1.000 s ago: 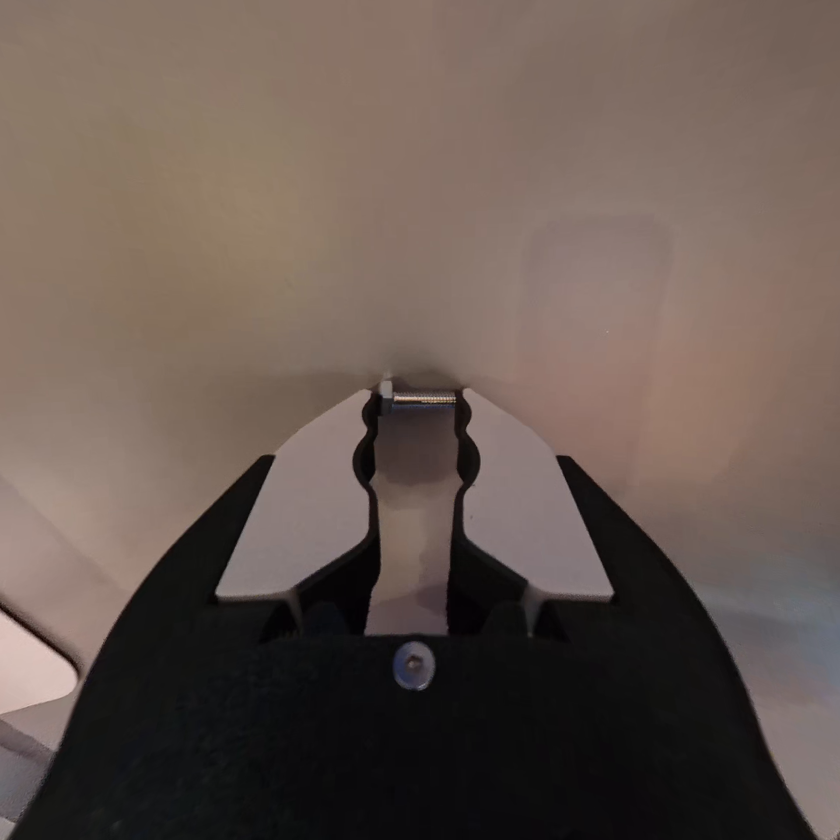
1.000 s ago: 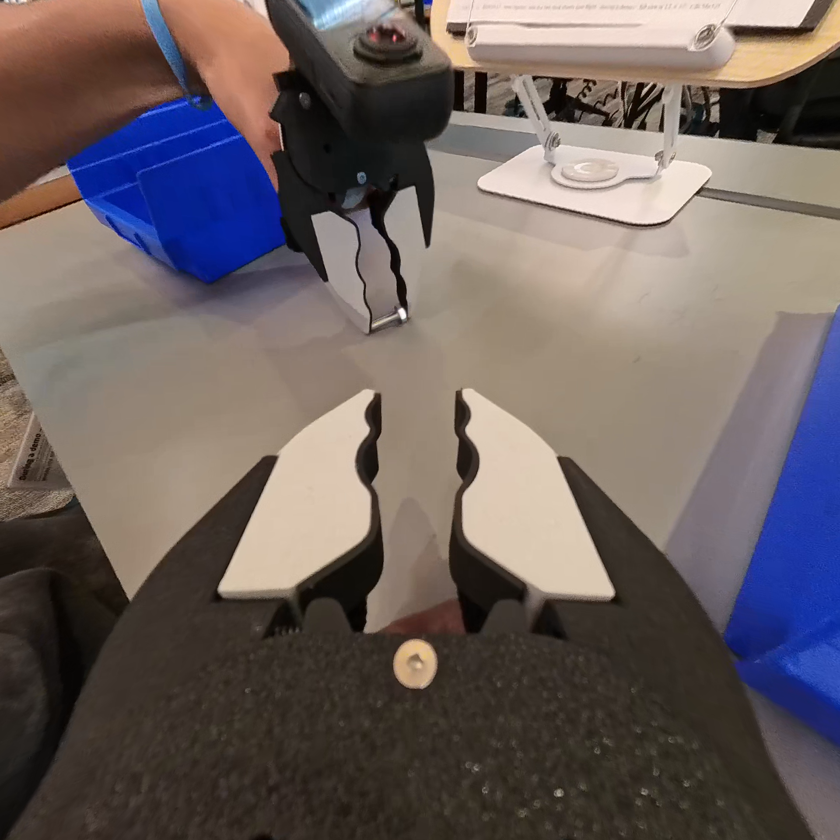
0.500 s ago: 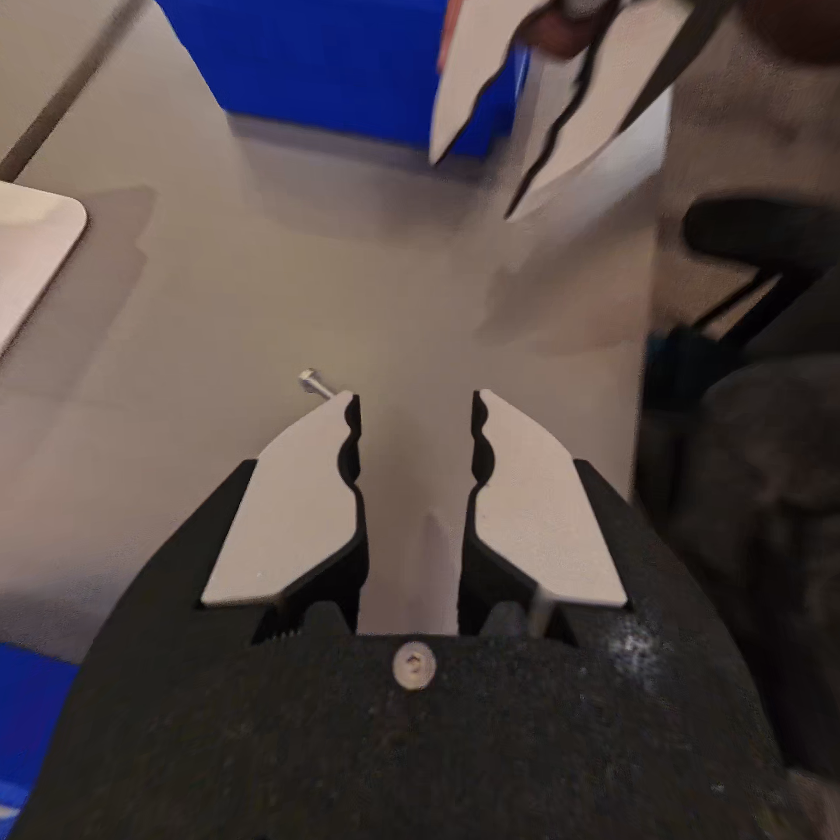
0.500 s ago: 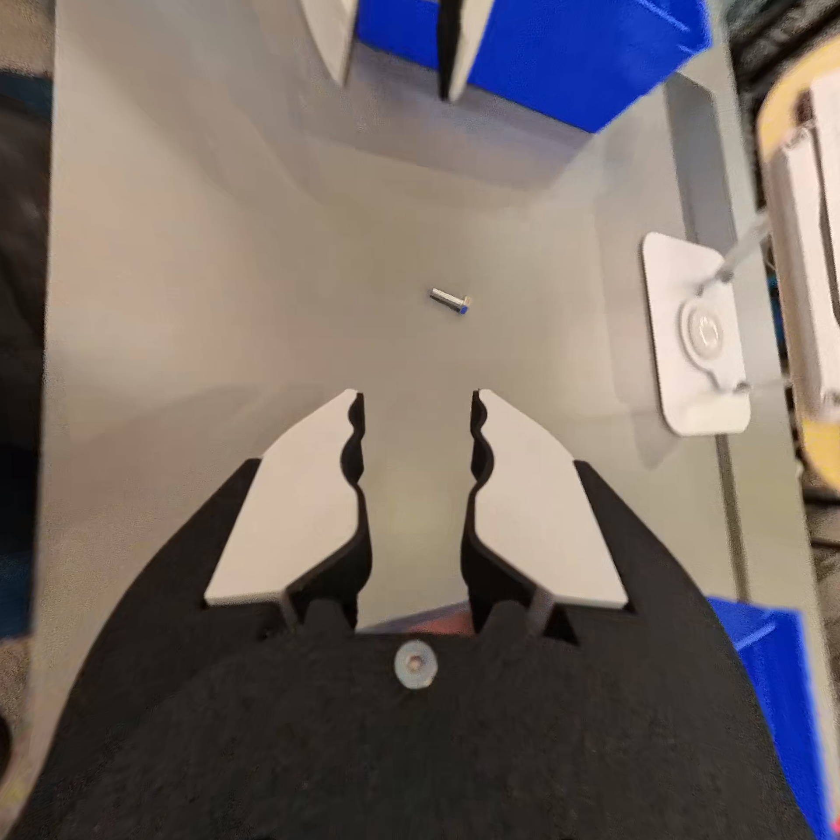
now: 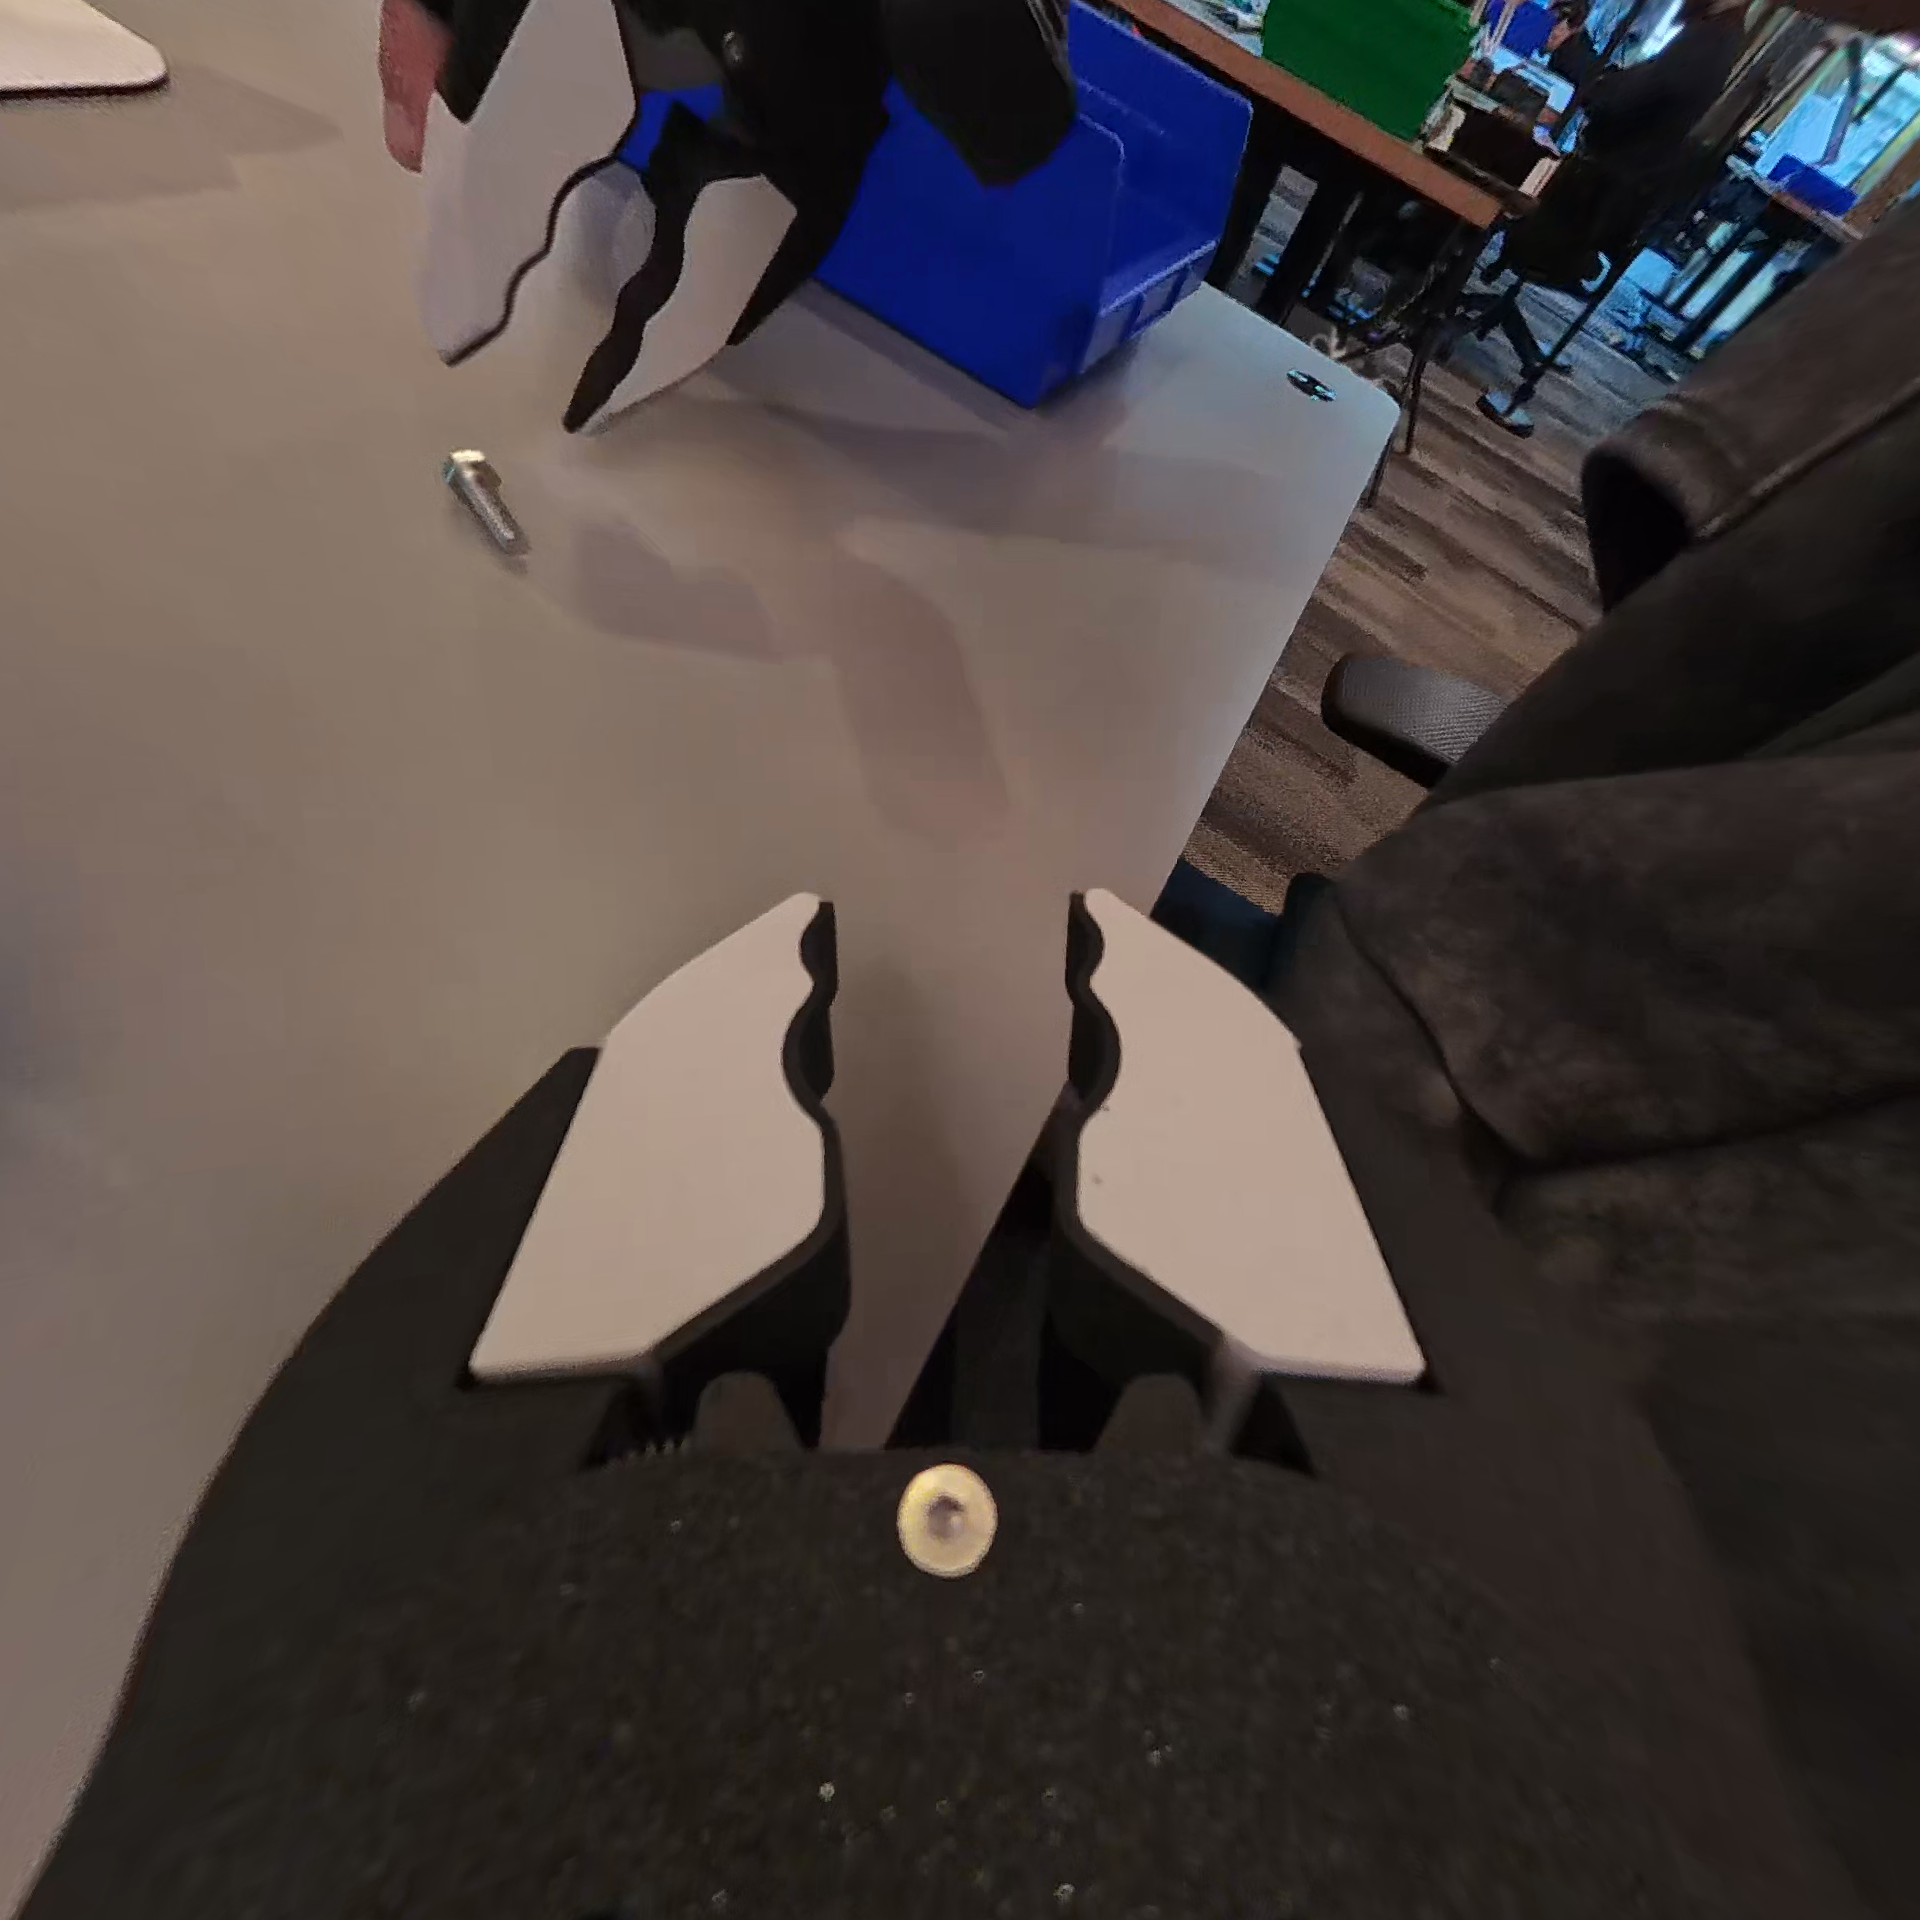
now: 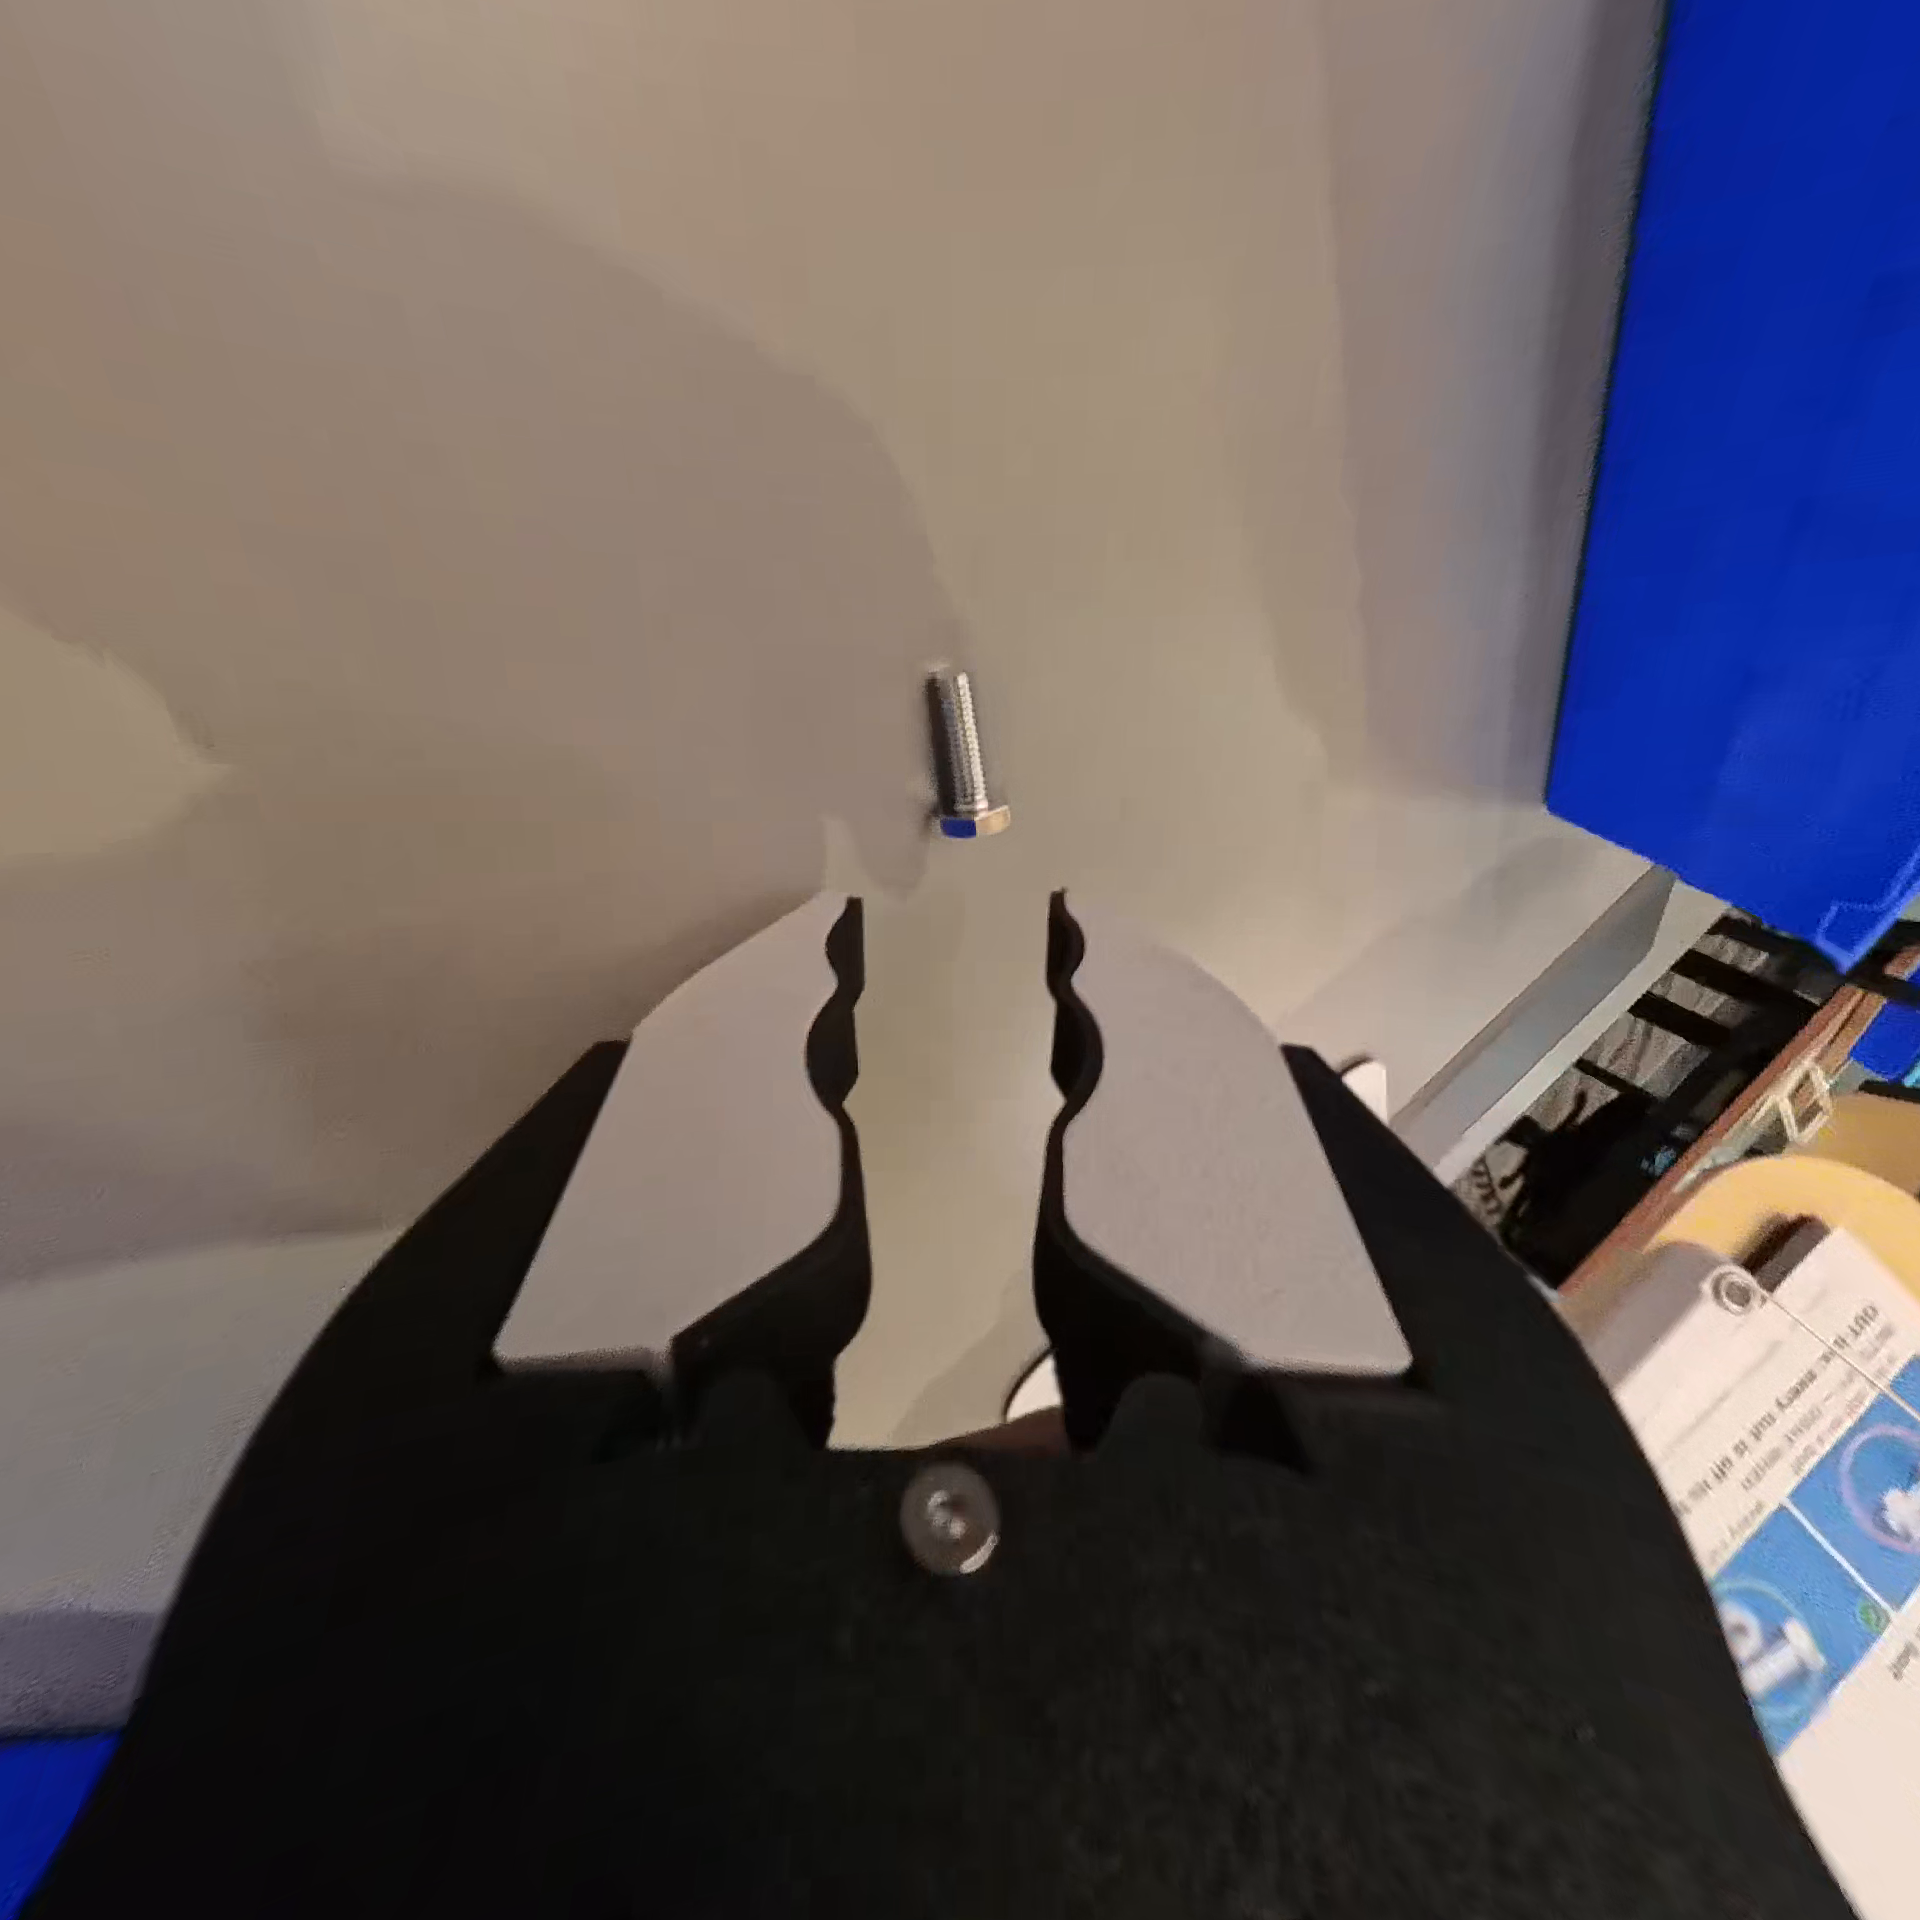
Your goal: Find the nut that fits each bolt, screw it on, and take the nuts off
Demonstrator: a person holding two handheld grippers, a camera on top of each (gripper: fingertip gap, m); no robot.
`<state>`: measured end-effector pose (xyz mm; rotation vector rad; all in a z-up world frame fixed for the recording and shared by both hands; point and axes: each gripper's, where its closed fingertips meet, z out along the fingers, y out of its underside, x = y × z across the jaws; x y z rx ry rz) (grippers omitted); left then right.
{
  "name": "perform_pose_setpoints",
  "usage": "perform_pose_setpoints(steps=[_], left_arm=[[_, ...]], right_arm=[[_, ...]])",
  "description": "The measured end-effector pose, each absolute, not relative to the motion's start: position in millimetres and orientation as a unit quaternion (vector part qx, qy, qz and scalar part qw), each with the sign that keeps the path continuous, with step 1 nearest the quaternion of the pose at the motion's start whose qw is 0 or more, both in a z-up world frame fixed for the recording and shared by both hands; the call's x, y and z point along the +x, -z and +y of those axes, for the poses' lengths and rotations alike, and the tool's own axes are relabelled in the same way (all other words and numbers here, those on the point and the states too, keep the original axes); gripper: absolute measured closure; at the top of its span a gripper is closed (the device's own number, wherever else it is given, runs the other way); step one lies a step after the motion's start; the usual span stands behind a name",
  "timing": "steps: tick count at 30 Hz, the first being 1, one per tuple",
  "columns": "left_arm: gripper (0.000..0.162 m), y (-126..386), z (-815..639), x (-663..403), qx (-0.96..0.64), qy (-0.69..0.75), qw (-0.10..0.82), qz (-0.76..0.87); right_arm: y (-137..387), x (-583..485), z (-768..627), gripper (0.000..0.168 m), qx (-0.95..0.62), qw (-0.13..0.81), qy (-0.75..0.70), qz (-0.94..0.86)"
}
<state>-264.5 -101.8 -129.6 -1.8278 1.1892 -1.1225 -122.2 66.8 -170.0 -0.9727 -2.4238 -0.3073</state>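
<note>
While the hex-head bolt (image 6: pixel 964 750) lies flat and alone on the grey tabletop (image 6: pixel 436 436), the right gripper (image 6: pixel 954 902) hangs just short of it, fingers parted and empty, the bolt's head nearest the tips and its threaded shank pointing away. Bolt head shows a blue reflection on one face. Blue bin (image 6: pixel 1766 416) stands to the right of the bolt, apart from it.

Left wrist view: left gripper (image 5: pixel 948 906) also spread wide, nothing between its fingers, held over the table's near corner. Same bolt (image 5: pixel 484 501) seen well ahead and to the left. Right gripper (image 5: pixel 525 390) poised above the table just beyond the bolt, tips not touching it. Blue bin (image 5: pixel 1039 239) behind that gripper. White stand base (image 5: pixel 73 52) at the far left edge. No nut visible in either view.
</note>
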Motion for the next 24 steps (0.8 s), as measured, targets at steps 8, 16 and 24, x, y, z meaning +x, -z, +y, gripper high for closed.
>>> perform_pose_setpoints(steps=[8, 16, 24], left_arm=[[0.118, 134.4, -112.7, -268.8, -0.695, 0.420, 0.329, 0.481], [0.118, 148.2, -113.8, -270.4, -0.700, 0.404, 0.312, 0.500], [0.118, 150.1, -105.6, -273.3, -0.707, 0.407, 0.316, 0.485]], right_arm=[[182.0, -132.4, 72.6, 0.137, -0.381, 0.212, 0.061, -0.898], [191.8, -140.5, 72.4, 0.154, -0.387, 0.173, 0.041, -0.905], [147.4, -156.7, 63.6, 0.154, -0.591, 0.230, -0.057, -0.771]])
